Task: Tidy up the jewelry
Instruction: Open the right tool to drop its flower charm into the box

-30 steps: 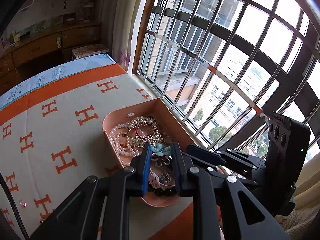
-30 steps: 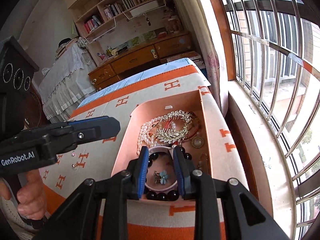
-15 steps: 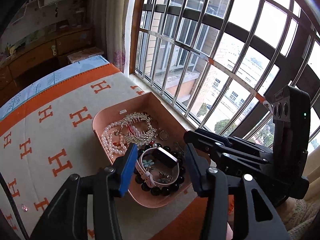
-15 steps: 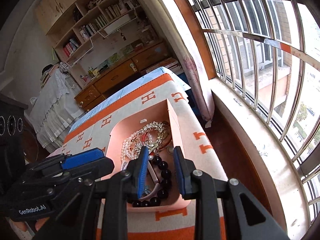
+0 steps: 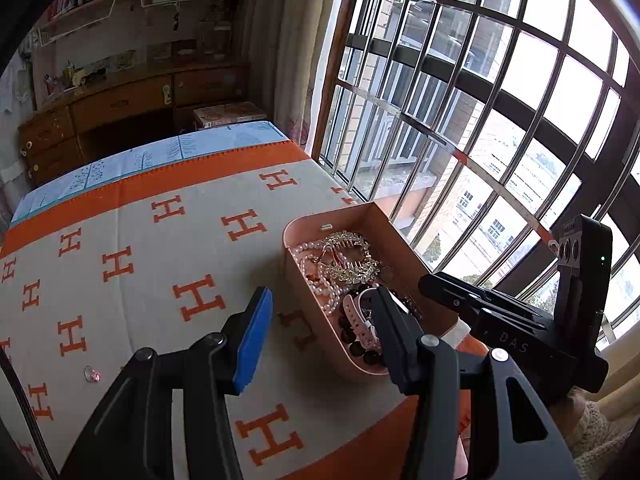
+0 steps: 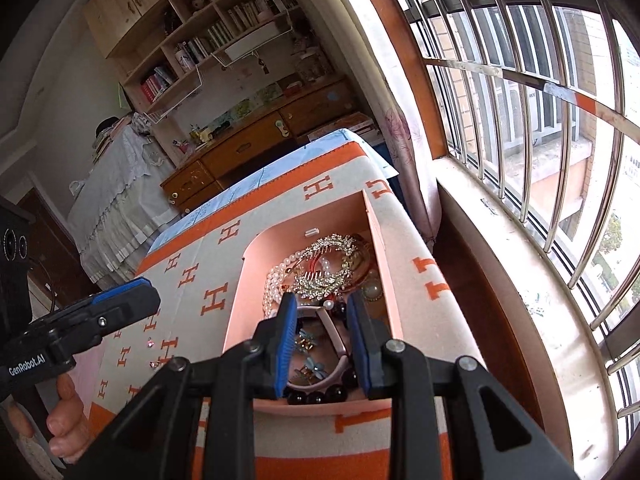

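A pink tray [image 5: 306,312] [image 6: 240,300] sits on the blanket's window side. It holds a pearl necklace [image 6: 275,280], gold hair combs [image 6: 332,258], a black bead bracelet [image 6: 316,397], a pink watch [image 5: 360,320] and a blue flower piece [image 6: 315,369]. My left gripper [image 5: 320,294] is open and empty; its left finger hangs over the blanket and its right finger over the tray's near end. My right gripper [image 6: 322,334] hovers over the tray's near end, jaws a narrow gap apart with nothing between them. A small ring [image 5: 92,374] lies loose on the blanket.
The blanket [image 5: 132,240], cream with orange letters, covers a table by a barred window [image 5: 480,120]. Two more tiny pieces [image 6: 150,344] lie on it left of the tray. A hand [image 6: 66,428] holds the left gripper [image 6: 128,302]. A desk and shelves stand behind.
My left gripper, shut on the blue flower piece over the tray, opened and left the piece in the tray. It then shifted left towards the blanket. The right gripper stayed over the tray.
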Action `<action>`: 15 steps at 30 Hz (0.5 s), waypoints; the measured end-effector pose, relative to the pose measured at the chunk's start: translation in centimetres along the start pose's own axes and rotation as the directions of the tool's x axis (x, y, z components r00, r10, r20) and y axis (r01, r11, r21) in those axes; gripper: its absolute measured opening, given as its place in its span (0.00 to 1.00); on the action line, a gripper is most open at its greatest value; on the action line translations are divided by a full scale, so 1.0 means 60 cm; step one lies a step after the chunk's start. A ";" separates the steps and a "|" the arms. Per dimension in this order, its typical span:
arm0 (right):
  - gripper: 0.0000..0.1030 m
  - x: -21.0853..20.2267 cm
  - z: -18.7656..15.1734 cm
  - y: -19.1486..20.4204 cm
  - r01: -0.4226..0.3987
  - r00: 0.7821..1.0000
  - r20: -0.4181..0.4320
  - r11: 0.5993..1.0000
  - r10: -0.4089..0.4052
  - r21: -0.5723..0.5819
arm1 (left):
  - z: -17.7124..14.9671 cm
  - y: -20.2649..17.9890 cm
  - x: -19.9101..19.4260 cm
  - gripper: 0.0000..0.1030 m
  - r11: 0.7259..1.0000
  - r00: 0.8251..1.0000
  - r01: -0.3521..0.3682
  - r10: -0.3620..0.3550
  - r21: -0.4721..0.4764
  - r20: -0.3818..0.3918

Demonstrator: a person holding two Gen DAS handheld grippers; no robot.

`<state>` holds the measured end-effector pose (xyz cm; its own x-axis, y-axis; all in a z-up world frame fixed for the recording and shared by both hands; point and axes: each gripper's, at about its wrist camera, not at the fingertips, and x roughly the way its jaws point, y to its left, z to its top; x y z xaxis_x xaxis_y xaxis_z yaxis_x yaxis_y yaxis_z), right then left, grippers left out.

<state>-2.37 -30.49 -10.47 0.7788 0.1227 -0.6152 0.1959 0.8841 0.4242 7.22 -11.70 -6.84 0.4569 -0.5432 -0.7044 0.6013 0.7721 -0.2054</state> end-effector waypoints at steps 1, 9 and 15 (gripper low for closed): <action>0.25 -0.001 -0.001 0.004 -0.002 1.000 -0.001 1.000 0.002 -0.006 | -0.005 0.007 -0.007 0.49 1.000 1.000 -0.012 0.012 -0.011 0.002; 0.25 -0.016 -0.008 0.054 -0.019 1.000 0.012 0.997 0.020 -0.080 | -0.050 0.089 -0.095 0.55 0.986 0.991 -0.122 0.127 -0.113 0.040; 0.25 -0.029 -0.009 0.112 -0.063 0.998 0.004 0.986 0.064 -0.153 | -0.069 0.160 -0.183 0.64 0.952 0.963 -0.229 0.252 -0.201 0.094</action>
<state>-2.73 -24.51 -6.93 0.7919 0.1774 -0.5843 0.0532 0.9332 0.3554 5.27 3.03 -3.88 0.6529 -0.3597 -0.6666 0.3363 0.9262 -0.1704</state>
